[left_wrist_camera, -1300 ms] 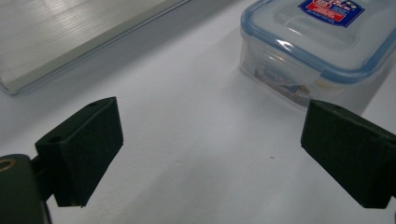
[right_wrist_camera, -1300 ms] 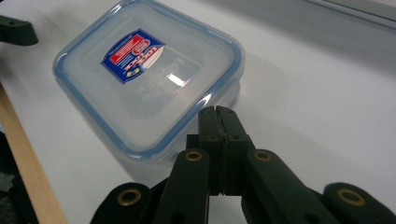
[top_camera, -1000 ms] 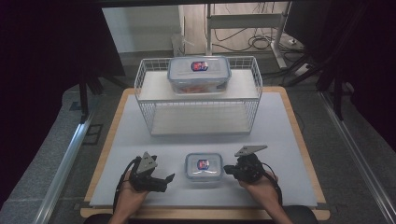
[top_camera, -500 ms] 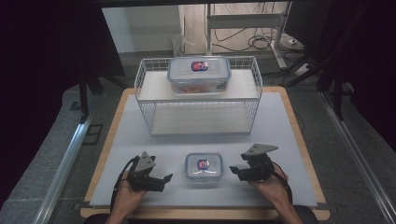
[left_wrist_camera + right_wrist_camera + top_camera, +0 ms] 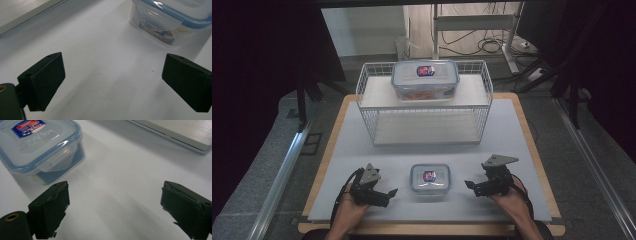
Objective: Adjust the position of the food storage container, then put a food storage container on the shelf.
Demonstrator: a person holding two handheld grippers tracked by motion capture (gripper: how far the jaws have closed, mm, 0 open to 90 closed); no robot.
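Flanking a small lidded box (image 5: 430, 178) with both grippers, fingers spread.

The box sits near the front edge of the white surface (image 5: 522, 135), between the left gripper (image 5: 388, 194) and the right gripper (image 5: 470, 186), touching neither. Left fingers stand wide apart and empty; the right fingers have just been opening, nothing between them. A larger box (image 5: 425, 80) rests on the wire rack (image 5: 424, 125) behind.

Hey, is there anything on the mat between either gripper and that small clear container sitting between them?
No. The small container sits on the white mat with bare mat on both sides. The left gripper and right gripper flank it, jaws open and holding nothing; the right jaws have just been opening.
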